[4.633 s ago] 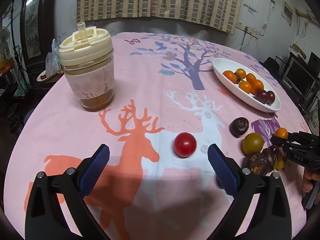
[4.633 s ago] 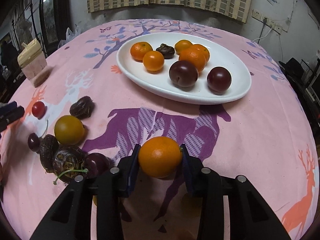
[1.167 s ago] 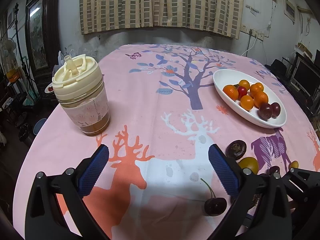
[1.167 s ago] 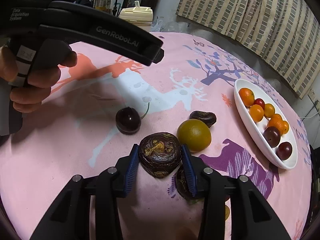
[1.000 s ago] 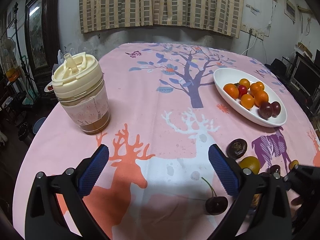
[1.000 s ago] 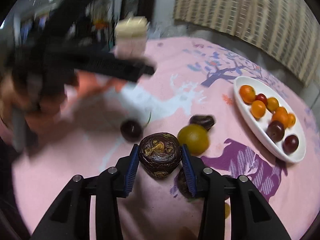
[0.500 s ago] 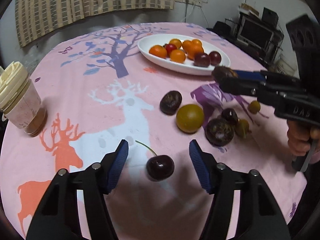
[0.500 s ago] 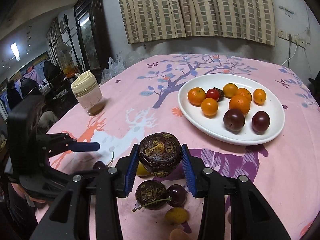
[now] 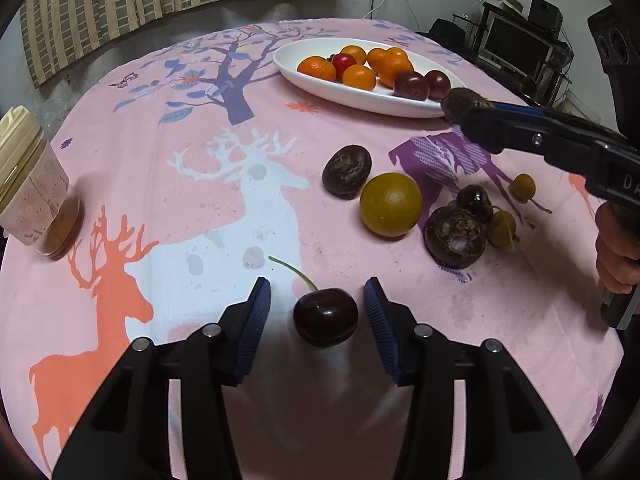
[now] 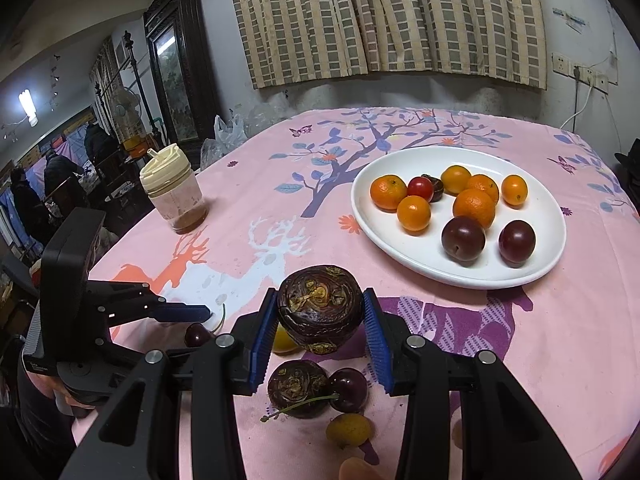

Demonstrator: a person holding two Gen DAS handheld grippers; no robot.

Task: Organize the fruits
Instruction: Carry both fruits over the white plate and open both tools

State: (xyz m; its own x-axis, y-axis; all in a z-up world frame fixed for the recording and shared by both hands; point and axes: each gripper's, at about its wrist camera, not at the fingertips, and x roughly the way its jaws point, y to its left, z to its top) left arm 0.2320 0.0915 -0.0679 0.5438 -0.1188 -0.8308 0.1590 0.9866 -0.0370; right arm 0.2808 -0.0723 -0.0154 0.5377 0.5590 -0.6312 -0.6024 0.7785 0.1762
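Closing around a dark cherry (image 9: 325, 317), the left gripper (image 9: 316, 312) is not touching it yet. Ahead, loose fruits are waiting.

Squeezing a wrinkly purple fruit (image 10: 320, 309), the right gripper (image 10: 320, 322) is facing the half-filled plate (image 10: 552, 256).

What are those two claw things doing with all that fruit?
A person is sorting fruit onto the white plate. The right claw grips a wrinkly dark purple fruit, lifted above the pink tablecloth. The left claw is closing around a dark cherry on the cloth, not squeezing it yet. More fruit waits beside them.
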